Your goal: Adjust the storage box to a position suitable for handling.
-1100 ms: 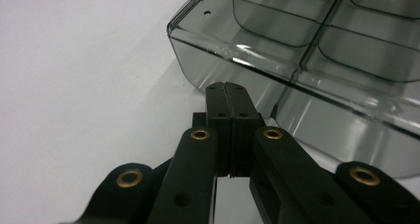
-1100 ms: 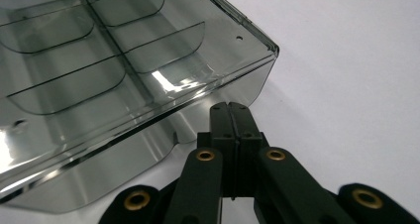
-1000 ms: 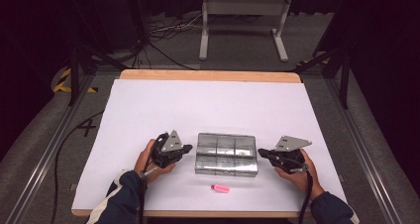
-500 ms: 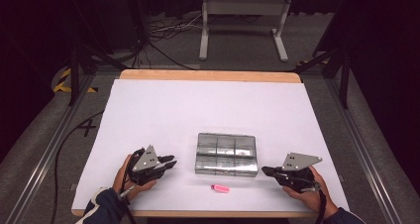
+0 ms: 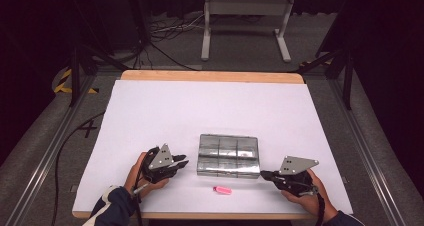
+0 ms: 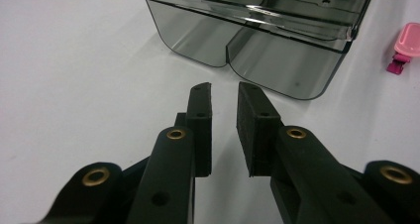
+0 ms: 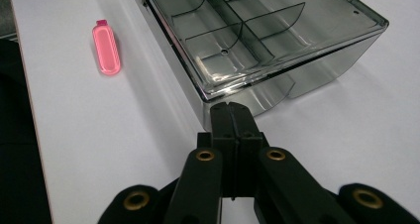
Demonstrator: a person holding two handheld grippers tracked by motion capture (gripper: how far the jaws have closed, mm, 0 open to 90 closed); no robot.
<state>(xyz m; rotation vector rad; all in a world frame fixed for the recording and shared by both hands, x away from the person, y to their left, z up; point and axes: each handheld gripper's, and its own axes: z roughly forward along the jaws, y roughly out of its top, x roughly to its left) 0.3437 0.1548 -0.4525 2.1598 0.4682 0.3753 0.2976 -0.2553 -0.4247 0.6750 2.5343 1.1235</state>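
A clear grey plastic box [image 5: 229, 156] with several open compartments lies on the white table [image 5: 210, 106], near its front. A small pink clip-like piece [image 5: 222, 190] lies just in front of the box. My left gripper [image 5: 184, 163] lies level at the box's left end, a short gap from it. Its jaws have just been opening, and in the left gripper view the left gripper [image 6: 224, 87] stands slightly open with nothing between the pads, facing the box [image 6: 257, 50]. My right gripper [image 5: 263, 174], by the box's front right corner, is shut and empty; in the right gripper view the right gripper [image 7: 229, 106] nearly touches the box [image 7: 257, 40].
The pink piece [image 7: 106, 48] lies close to the table's near edge, and the pink piece [image 6: 406, 43] also shows at the right of the left gripper view. Bare white surface stretches behind the box. A metal stand [image 5: 245, 16] and cables sit on the floor beyond the table.
Both hands have drawn back from the box's ends toward the near edge. The left jaws have parted a little. The box and the pink piece have not moved.
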